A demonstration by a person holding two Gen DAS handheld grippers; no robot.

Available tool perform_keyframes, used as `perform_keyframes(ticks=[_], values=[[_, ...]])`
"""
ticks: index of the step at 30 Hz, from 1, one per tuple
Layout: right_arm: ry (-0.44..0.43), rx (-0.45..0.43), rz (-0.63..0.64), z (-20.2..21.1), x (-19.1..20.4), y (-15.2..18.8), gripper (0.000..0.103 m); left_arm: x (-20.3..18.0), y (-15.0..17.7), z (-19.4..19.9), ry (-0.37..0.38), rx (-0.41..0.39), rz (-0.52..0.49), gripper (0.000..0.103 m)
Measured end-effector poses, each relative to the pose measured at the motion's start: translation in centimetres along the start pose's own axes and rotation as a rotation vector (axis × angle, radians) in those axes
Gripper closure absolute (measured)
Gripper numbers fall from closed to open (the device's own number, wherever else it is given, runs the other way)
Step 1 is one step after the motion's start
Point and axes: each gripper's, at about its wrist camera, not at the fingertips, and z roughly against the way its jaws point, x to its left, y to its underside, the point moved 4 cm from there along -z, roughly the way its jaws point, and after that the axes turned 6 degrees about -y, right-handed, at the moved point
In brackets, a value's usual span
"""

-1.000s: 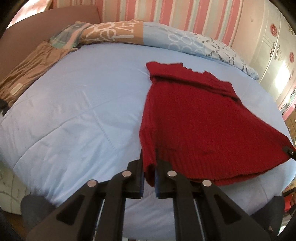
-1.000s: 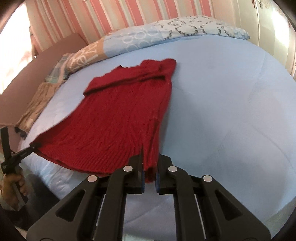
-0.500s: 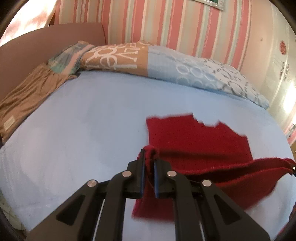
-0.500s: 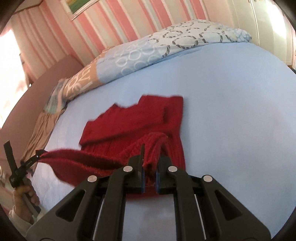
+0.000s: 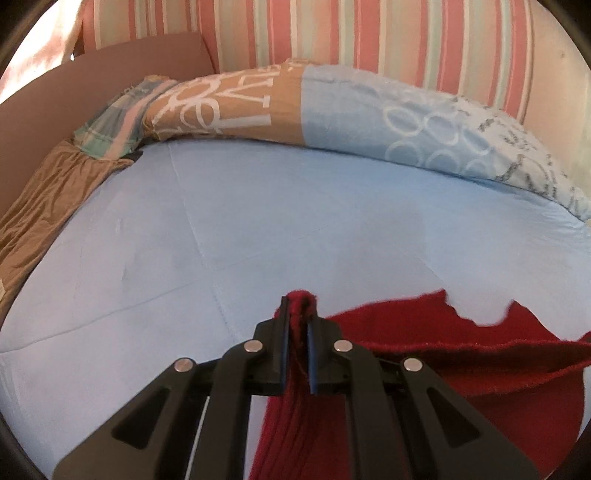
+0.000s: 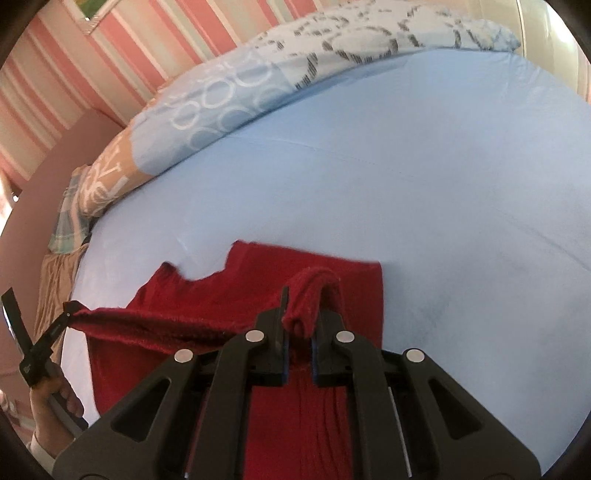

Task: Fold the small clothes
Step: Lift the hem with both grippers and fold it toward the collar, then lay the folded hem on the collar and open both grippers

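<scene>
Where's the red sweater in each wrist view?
Left wrist: red sweater fills lower right, one corner pinched in left claw.
Right wrist: lower left to centre, corner pinched in right claw.
Shared landmark: the patterned pillow along the bed's far edge.

Large white letters are printed on the tan band of the pillow. They lie inverted, and no word can be made out.

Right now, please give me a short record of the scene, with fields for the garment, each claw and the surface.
garment: red knitted sweater, hem lifted over its upper part, fold unfinished
left claw: shut on one hem corner
right claw: shut on the other hem corner
surface: light blue bed sheet
background: patterned pillows, striped wall
</scene>
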Motion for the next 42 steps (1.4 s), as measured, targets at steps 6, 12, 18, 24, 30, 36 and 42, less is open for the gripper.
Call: perform_keyframes(ticks=[6,12,18,24,30,36,42], values=[[0.061,0.049,0.024,-4.1,-0.2,-2.0,0.092,-1.7,-1.3,-4.0,-0.047,0.020,-0.016,0.095],[0.076,0.036,0.006,-5.2,-0.6,-3.1,0.079,-2.7,-2.3,-6.3,-0.122,-0.001,-0.068,0.063],[0.238,-0.078,0.109,-3.4,-0.7,-4.4,0.069,-2.3,-3.0,-5.8,-0.161,-0.043,-0.119,0.058],[0.043,-0.062,0.229,-1.8,3.0,-3.1,0.033,-1.3,-1.8,-3.5,-0.103,-0.055,-0.102,0.058],[0.079,0.035,0.405,-3.4,5.9,1.0,0.024,-4.1,0.8,-0.8,-0.006,-0.079,-0.197,0.048],[0.118,0.046,0.388,-7.3,6.3,-0.3,0.025,-6.2,1.7,-2.3,0.007,-0.038,-0.220,0.048],[0.180,0.171,0.350,-11.3,5.4,-1.2,0.095,-7.2,1.8,-4.8,-0.011,0.011,-0.234,0.046]])
